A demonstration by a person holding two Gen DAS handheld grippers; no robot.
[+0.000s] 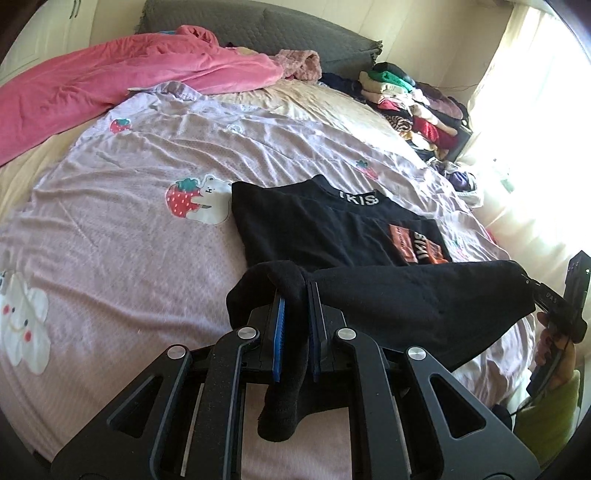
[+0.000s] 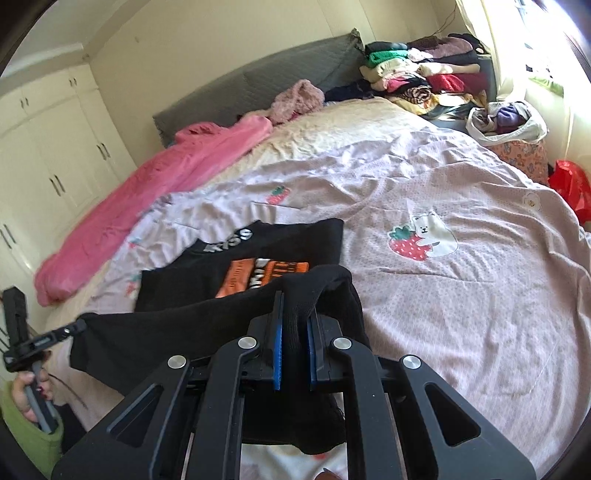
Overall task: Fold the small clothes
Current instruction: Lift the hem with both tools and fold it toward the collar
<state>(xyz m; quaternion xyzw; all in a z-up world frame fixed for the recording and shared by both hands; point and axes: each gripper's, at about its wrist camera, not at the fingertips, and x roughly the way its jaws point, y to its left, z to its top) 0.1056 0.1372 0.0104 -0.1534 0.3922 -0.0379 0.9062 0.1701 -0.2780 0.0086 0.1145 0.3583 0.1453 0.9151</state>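
Observation:
A black top point(image 1: 317, 225) with white lettering at the collar and an orange print lies on the lilac bedspread point(image 1: 129, 229). Its lower hem is lifted and stretched between both grippers. My left gripper point(image 1: 295, 291) is shut on one hem corner, with cloth bunched between the blue pads point(image 1: 279, 325). My right gripper point(image 2: 295, 302) is shut on the other corner; it also shows in the left wrist view point(image 1: 528, 280) at the right edge. The black top point(image 2: 258, 254) shows in the right wrist view, and the left gripper point(image 2: 74, 326) at the lower left there.
A pink blanket point(image 1: 110, 85) lies along the far left of the bed. A pile of folded clothes point(image 1: 413, 103) stands at the far right corner by the grey headboard point(image 1: 258, 29). A white bag of clothes point(image 2: 506, 120) and a red bag point(image 2: 570, 184) sit beside the bed.

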